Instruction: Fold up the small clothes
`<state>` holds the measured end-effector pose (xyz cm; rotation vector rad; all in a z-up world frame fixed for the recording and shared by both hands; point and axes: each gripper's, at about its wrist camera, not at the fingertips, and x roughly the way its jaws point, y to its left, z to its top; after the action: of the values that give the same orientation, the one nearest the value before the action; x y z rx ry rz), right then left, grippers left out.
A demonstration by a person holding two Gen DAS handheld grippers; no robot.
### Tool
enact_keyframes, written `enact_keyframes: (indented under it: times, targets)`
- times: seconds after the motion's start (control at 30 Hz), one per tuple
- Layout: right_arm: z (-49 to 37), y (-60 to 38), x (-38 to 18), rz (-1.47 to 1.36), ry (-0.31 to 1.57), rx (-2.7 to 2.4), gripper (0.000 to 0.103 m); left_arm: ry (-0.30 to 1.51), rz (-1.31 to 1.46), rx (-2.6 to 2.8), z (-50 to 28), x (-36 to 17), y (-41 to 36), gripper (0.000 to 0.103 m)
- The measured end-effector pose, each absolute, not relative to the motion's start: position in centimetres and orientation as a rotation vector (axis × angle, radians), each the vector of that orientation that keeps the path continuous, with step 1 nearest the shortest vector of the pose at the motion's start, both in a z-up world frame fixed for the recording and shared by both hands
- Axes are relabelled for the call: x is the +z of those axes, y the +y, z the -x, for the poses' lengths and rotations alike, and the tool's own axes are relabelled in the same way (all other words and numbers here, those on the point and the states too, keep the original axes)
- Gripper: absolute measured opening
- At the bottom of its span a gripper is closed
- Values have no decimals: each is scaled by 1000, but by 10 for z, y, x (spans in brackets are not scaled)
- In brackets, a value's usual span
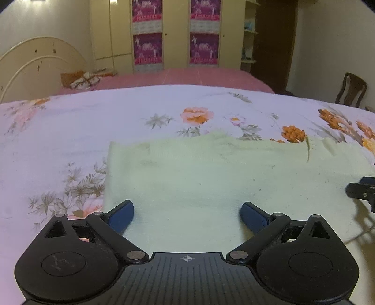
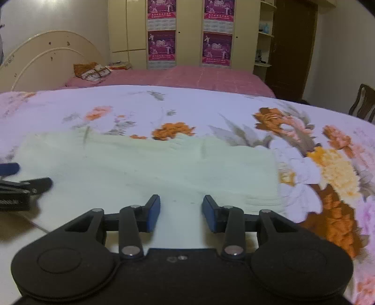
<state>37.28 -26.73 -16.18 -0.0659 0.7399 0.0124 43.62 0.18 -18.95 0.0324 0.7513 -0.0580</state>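
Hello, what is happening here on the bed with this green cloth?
A person is folding a small pale green garment on a floral bedsheet, with a gripper in each hand. The garment lies flat, folded into a rectangle. The left gripper stands wide open above the near edge, nothing between its pads. The right gripper is partly open over the same edge, and its pads do not seem to pinch the fabric.

You're shooting in dim, warm indoor light; ceiling lamp (image 1: 113, 1) glaring up top, fisheye bending edges, right wrist view smearing soft, corners vignetting.
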Motion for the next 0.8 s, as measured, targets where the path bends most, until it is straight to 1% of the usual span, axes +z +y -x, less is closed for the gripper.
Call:
enact_keyframes:
  times: [0.27, 0.47, 0.67, 0.73, 0.8]
  targets:
    - [-366, -274, -156, 52, 763, -23, 41, 772, -56, -20, -431, -179, -5, 98]
    - [-328, -260, -138, -18, 737, 71, 41, 717, -44, -103, -373, -156, -13, 98]
    - [-289, -235, -145, -7, 788, 167, 41, 761, -108, -159, -321, -176, -33, 98]
    - [-276, -228, -153, 20, 808, 187, 41, 808, -86, -148, -316, -190, -29, 98]
    - [-267, -228, -164, 85, 817, 171, 42, 783, -57, -109, -305, -190, -15, 98]
